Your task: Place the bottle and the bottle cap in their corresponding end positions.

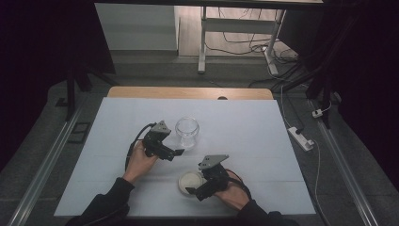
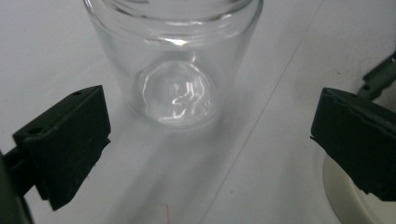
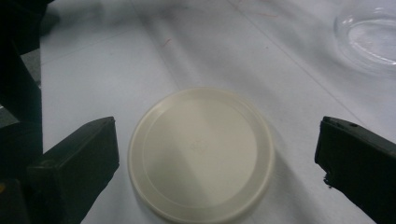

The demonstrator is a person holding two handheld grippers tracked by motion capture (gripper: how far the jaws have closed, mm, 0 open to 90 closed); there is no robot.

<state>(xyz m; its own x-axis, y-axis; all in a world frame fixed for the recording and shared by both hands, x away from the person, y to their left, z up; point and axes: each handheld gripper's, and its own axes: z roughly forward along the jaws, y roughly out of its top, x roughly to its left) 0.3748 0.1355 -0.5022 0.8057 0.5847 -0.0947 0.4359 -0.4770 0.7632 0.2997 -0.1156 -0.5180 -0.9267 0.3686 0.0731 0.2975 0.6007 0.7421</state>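
Both grippers gape empty: left gripper (image 2: 205, 140) faces the clear glass jar (image 2: 175, 60), right gripper (image 3: 217, 158) straddles the cream round plastic lid (image 3: 201, 151); centre it, then close gently.

High view: up above the near side of the table (image 1: 117, 188), looking forward and down, far enough back to take in both tongs. Left gripper view: low and very close, looking out between wide-apart jaws at the glass jar (image 2: 175, 60) just ahead. Right gripper view: just as close, looking down at the cream lid (image 3: 201, 154) between wide-apart jaws. Shared by all three: jar, lid, white tabletop.
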